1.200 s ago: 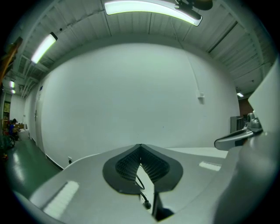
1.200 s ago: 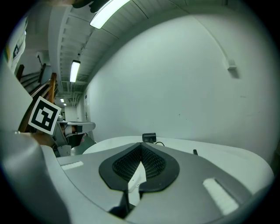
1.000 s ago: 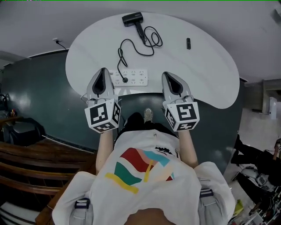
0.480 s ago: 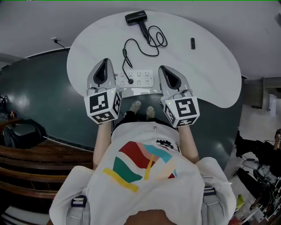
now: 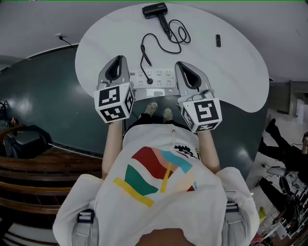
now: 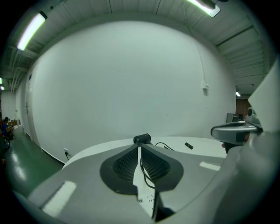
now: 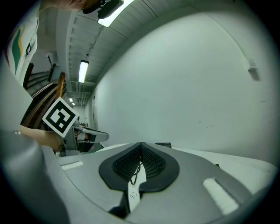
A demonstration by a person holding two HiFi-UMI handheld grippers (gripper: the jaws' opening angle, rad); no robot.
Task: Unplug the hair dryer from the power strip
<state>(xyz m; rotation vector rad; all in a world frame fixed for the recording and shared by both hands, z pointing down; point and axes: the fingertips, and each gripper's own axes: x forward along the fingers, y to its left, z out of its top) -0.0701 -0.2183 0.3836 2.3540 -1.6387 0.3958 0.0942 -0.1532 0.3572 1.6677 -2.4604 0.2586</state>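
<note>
One black plug is seated in the white power strip, roughly at the middle of its sockets, and it is by this plug that the hair dryer is to be freed. The plug is judged to be small, rigid and held only by friction in its socket, so a firm pinch across its body and a straight pull out of the socket would be called for. The cord running from it is soft and loosely looped. It should not be used as a handle, since strain would be put on the joint.

The power strip is judged to be light, and likely to be lifted or dragged along with the plug unless it is pressed down at a bare end. It lies along the near edge of the tabletop. The hair dryer itself is laid at the far edge, well apart, and need not be moved. A small dark object is set toward the far right edge; what it is cannot be told.

The left tongs are held at the left end of the strip and the right tongs at its right end; whether either touches it cannot be told. Both pairs are closed, jaw against jaw, with nothing gripped. They would have to be opened before the plug is taken.
</note>
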